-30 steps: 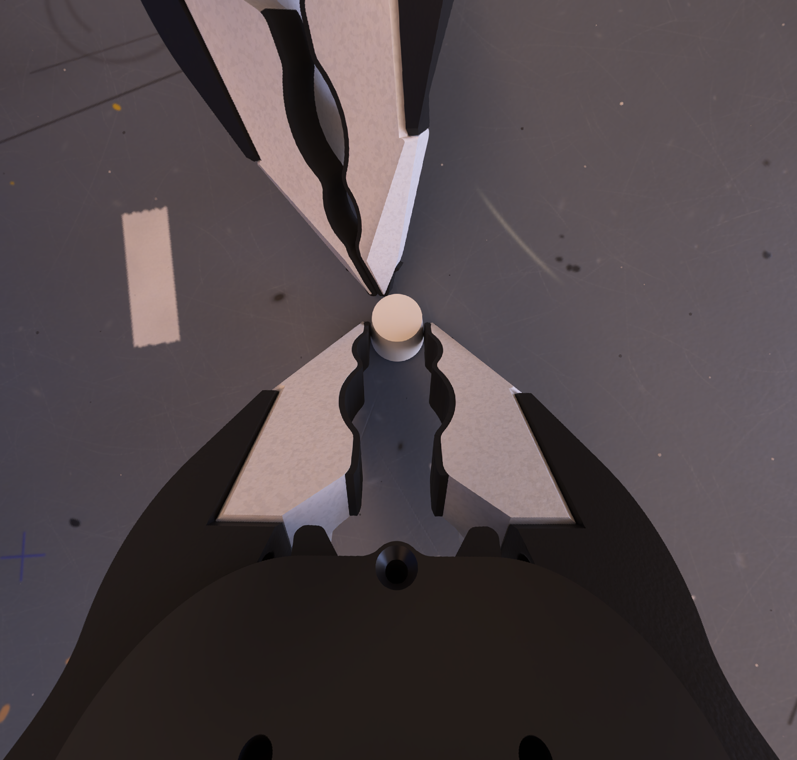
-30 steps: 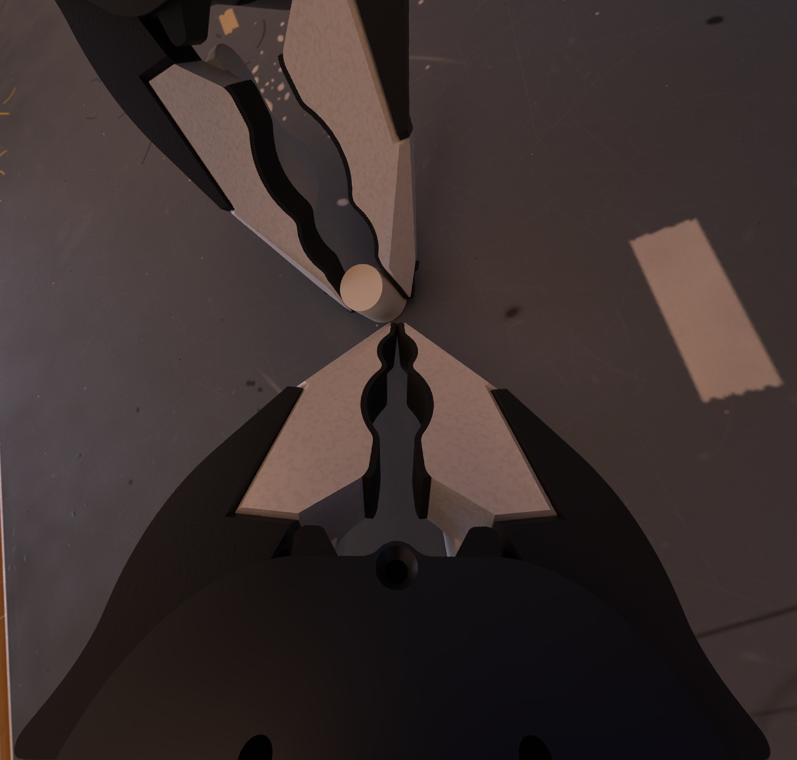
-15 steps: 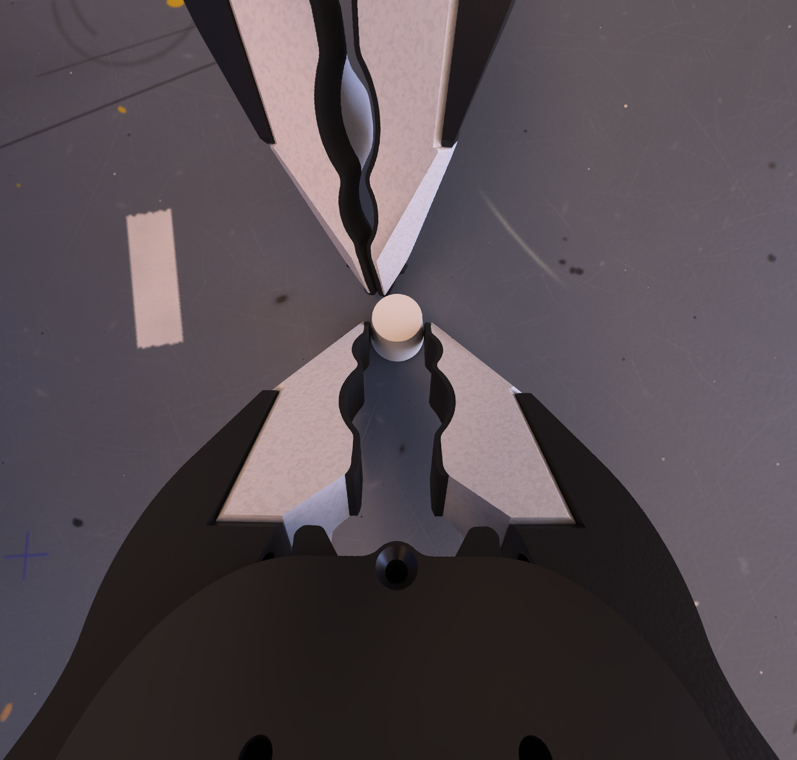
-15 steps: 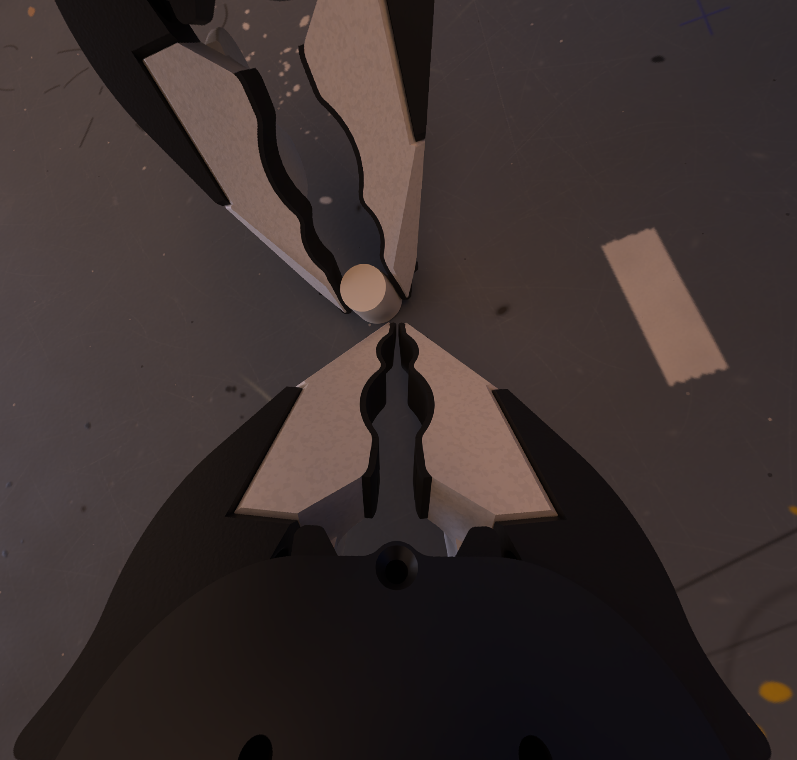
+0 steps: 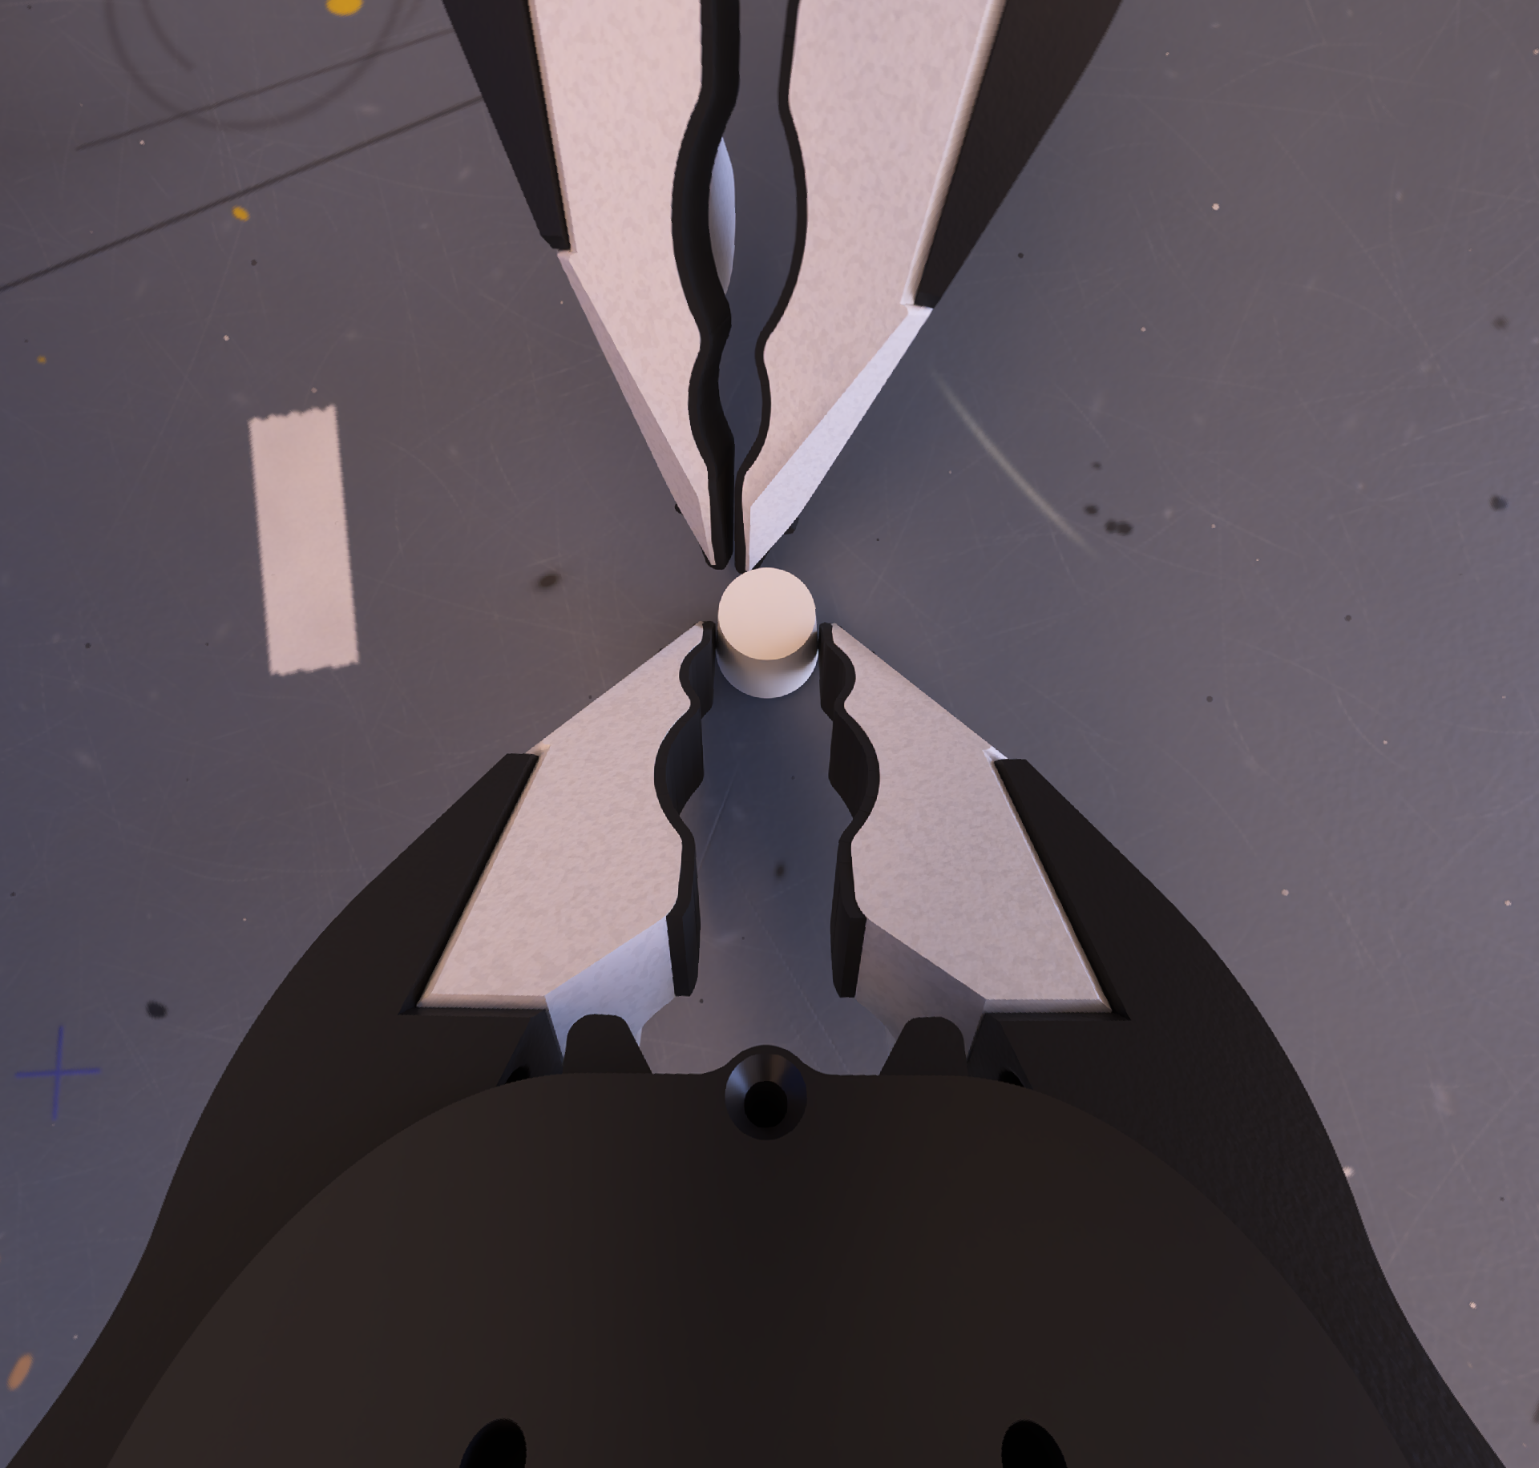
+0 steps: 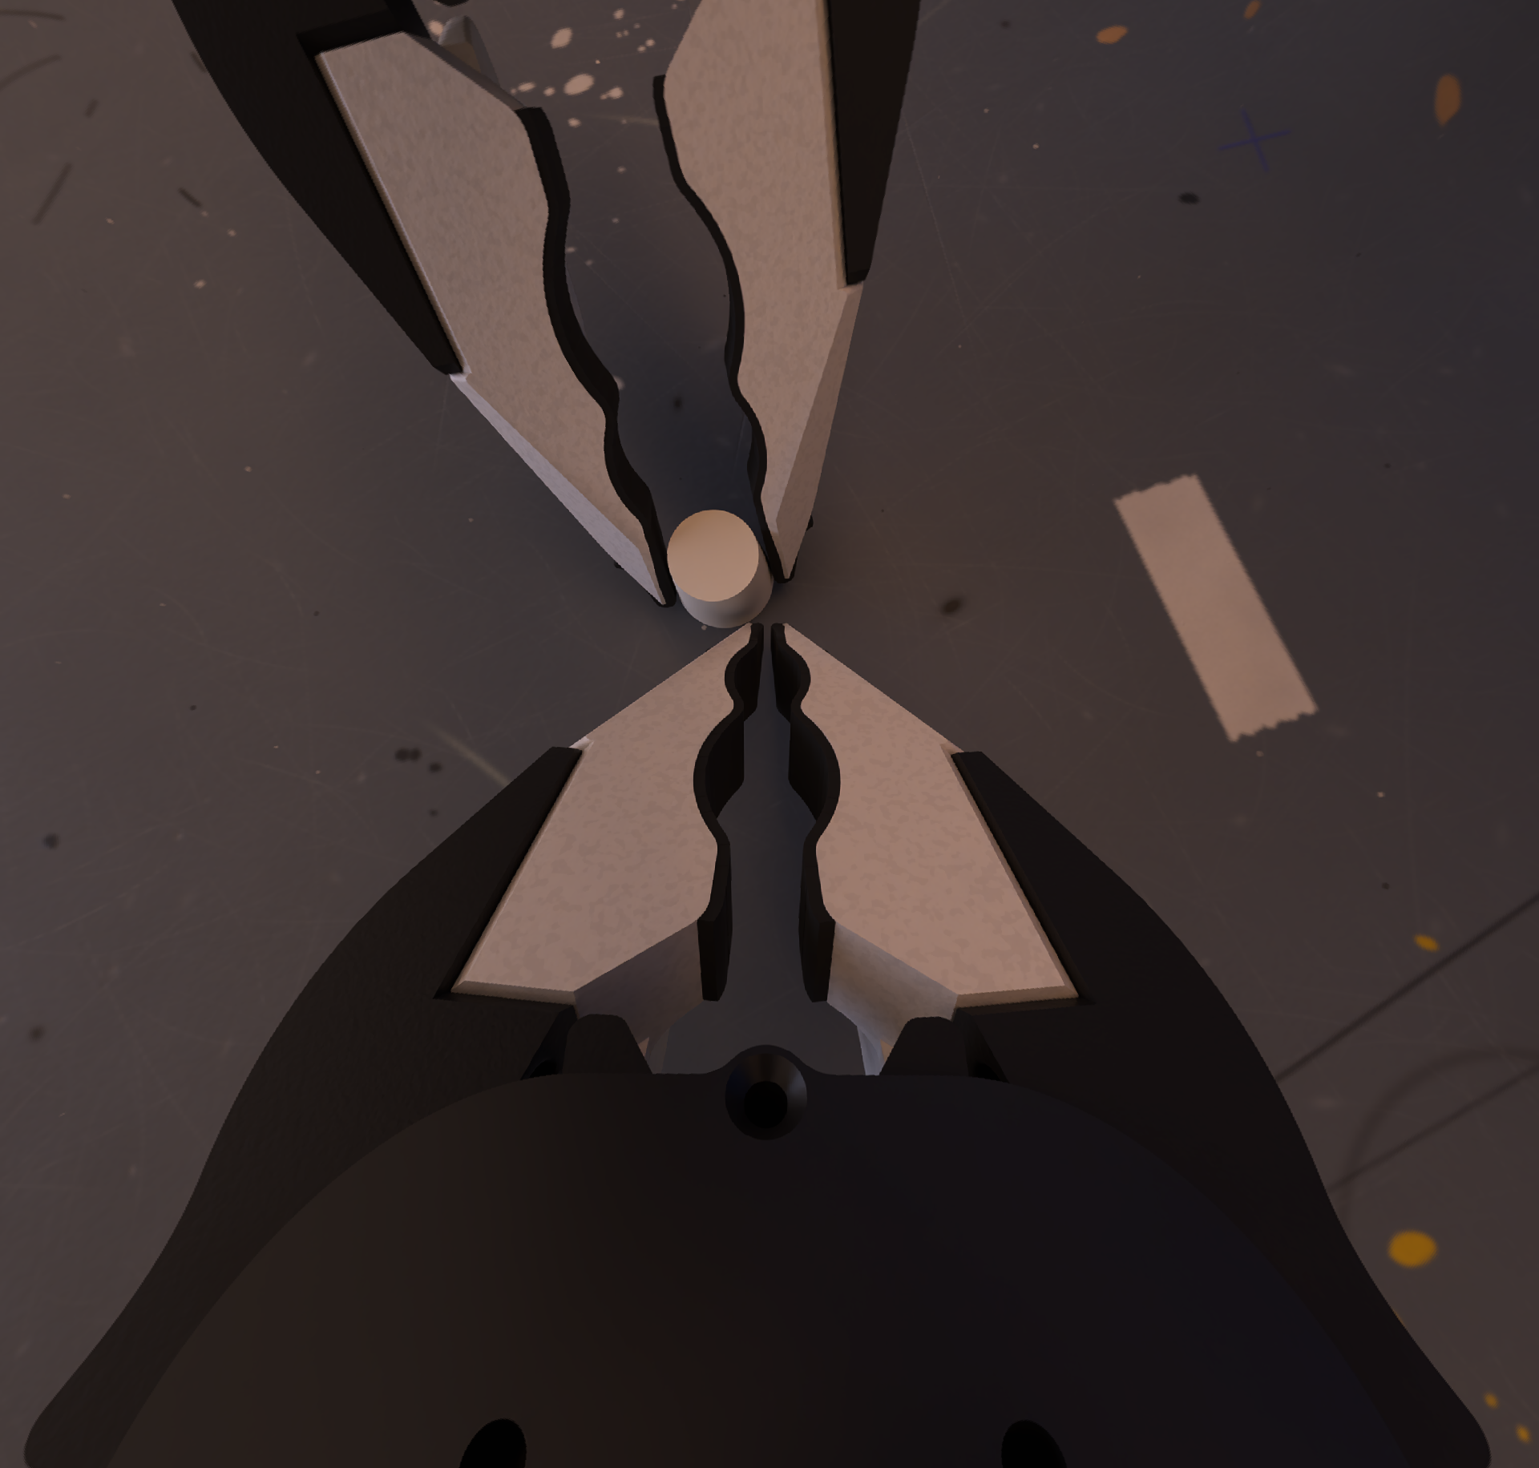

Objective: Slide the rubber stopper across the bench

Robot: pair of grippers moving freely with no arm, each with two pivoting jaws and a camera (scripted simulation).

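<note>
The rubber stopper (image 5: 766, 614) is a small pale cylinder that stands upright on the dark grey bench (image 5: 1249, 720). My left gripper (image 5: 766, 639) is shut on it, one fingertip on each side. My right gripper (image 5: 734, 558) comes in from the opposite side. It is shut and empty, with its tips at the stopper's far edge. In the right wrist view the right gripper (image 6: 767, 633) points at the stopper (image 6: 714, 562), which sits between the tips of the left gripper (image 6: 720, 587).
A pale strip of tape (image 5: 304, 539) lies on the bench to the left of the stopper and also shows in the right wrist view (image 6: 1214, 605). The bench bears scratches, dark specks, yellow paint spots (image 5: 343, 3) and a blue cross mark (image 5: 57, 1072).
The right gripper has swung around the stopper and now lines up nearly head-on with the left gripper. The left gripper and the stopper have barely shifted on the bench.
</note>
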